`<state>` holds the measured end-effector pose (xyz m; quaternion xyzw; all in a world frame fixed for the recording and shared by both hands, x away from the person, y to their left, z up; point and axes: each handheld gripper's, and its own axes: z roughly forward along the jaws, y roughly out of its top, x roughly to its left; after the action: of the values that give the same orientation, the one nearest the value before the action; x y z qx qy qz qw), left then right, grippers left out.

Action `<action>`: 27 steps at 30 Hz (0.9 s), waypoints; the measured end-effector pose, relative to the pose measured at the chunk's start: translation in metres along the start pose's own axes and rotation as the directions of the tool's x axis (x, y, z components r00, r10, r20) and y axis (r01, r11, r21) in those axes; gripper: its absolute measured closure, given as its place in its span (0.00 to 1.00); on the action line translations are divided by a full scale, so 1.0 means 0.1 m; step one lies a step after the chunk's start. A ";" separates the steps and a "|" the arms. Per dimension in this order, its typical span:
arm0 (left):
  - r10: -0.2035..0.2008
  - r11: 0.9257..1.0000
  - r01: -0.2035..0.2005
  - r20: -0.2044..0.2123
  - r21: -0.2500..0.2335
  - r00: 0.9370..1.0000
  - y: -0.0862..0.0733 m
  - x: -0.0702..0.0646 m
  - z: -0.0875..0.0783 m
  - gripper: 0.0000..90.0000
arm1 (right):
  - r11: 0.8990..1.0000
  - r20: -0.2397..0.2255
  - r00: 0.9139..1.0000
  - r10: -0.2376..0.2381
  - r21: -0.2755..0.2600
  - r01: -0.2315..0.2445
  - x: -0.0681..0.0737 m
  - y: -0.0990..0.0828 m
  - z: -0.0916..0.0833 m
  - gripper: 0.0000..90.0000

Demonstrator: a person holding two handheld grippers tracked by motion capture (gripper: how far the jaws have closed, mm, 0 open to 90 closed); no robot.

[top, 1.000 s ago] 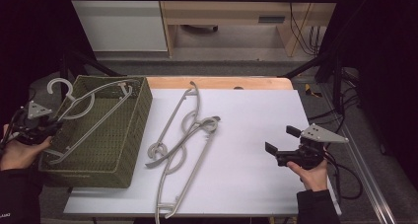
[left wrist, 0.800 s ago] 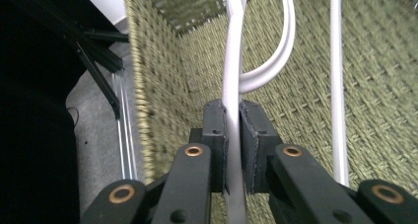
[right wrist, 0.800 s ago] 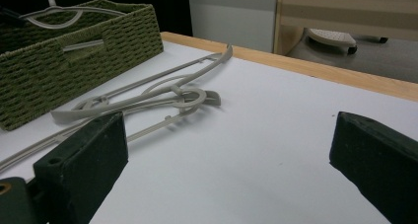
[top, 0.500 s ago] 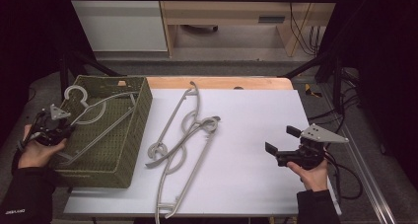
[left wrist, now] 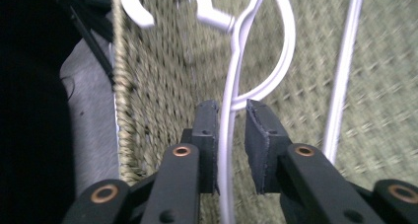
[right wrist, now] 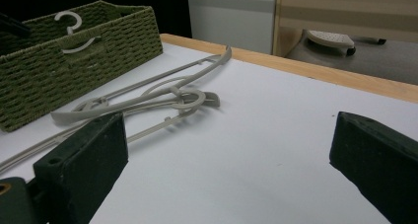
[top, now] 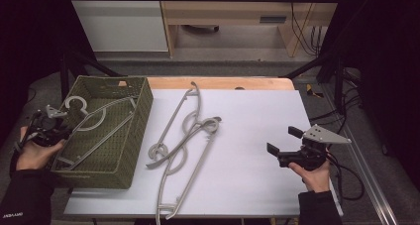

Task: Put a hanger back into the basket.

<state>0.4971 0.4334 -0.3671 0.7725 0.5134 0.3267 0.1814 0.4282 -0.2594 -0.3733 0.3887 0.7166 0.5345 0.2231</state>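
A pale grey hanger [top: 94,121] lies slanted inside the green woven basket [top: 133,131], its hook toward the far left corner. My left gripper [top: 44,128] is at the basket's left wall. In the left gripper view the hanger's thin bar [left wrist: 227,150] runs between the pads [left wrist: 206,130] with a small gap beside it. The jaws have just been opening, so nothing is clamped. Two more grey hangers [top: 190,136] lie crossed on the white table. My right gripper [top: 283,140] rests wide open at the table's right, pointing at those hangers [right wrist: 162,93].
The basket [right wrist: 74,71] stands at the table's left edge, partly overhanging it. A wooden strip [top: 223,82] borders the far side of the white tabletop [top: 257,116]. Black frame posts stand at both sides, and cables hang at the right.
The left hand has shifted right and lowered the hanger from above the basket's left rim into the basket. Its jaws have parted off the bar. The right gripper has not moved.
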 end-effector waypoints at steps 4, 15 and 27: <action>-0.035 0.993 0.040 0.046 -0.107 0.998 0.05 -0.08 -0.18 0.70 | 1.000 0.007 1.000 0.009 -0.009 -0.009 0.00 0.00 0.00 0.02; -0.040 0.936 0.103 0.188 -0.337 0.981 0.22 -0.58 -0.56 0.38 | 1.000 0.008 1.000 0.010 -0.011 -0.010 0.00 0.01 -0.01 0.02; 0.012 0.888 0.146 0.339 -0.437 0.941 0.36 -1.22 -0.66 0.17 | 1.000 0.009 1.000 0.011 -0.012 -0.011 0.00 0.01 -0.02 0.02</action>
<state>0.4441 0.3034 -0.3360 0.7336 0.4112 0.2963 0.4527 0.4271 -0.2603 -0.3721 0.3938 0.7103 0.5380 0.2257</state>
